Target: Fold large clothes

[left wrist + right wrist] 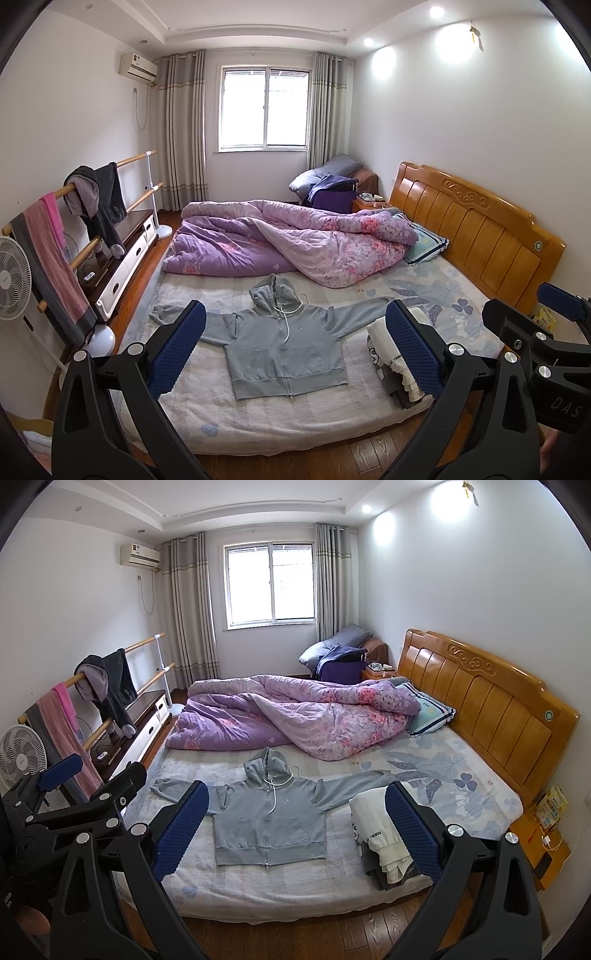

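Note:
A grey zip hoodie (284, 343) lies flat and face up on the bed (258, 417), sleeves spread to both sides, hood toward the quilt. It also shows in the right wrist view (269, 823). My left gripper (295, 350) is open and empty, held off the bed's near edge, above the floor. My right gripper (295, 830) is open and empty beside it; it shows at the right edge of the left wrist view (546, 332). The left gripper shows at the left of the right wrist view (74, 786).
A stack of folded clothes (384, 838) sits on the bed right of the hoodie, over the right sleeve's end. A purple quilt (288, 243) is bunched across the far half. Wooden headboard (476, 225) at right; towel rack (55, 236) and fan (11, 277) at left. Nightstand (543, 834) at right.

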{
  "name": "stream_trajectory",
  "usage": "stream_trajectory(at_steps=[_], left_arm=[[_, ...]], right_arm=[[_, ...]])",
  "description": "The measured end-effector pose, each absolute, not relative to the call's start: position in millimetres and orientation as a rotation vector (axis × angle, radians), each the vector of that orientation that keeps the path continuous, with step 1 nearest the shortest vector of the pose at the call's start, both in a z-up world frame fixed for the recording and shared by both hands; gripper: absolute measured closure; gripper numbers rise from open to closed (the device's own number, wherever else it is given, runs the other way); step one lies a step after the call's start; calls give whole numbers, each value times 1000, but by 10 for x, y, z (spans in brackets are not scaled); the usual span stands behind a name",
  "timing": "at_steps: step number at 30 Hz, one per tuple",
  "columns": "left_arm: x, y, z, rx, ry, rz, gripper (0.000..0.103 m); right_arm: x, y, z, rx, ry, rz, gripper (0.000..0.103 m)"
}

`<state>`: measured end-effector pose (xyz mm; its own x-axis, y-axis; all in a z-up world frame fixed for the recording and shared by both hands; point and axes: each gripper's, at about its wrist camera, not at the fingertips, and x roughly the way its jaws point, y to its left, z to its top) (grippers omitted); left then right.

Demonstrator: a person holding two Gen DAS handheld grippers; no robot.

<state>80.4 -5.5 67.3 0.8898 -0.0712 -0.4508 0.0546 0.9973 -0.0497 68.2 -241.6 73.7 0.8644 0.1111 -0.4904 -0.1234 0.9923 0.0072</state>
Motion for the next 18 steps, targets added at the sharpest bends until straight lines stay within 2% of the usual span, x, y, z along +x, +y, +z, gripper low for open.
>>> stream_trajectory(at_steps=[18], left_arm=[[817,-11,673,-33,471,-67,5]], right_arm=[[764,-2363,692,-28,517,131,10]])
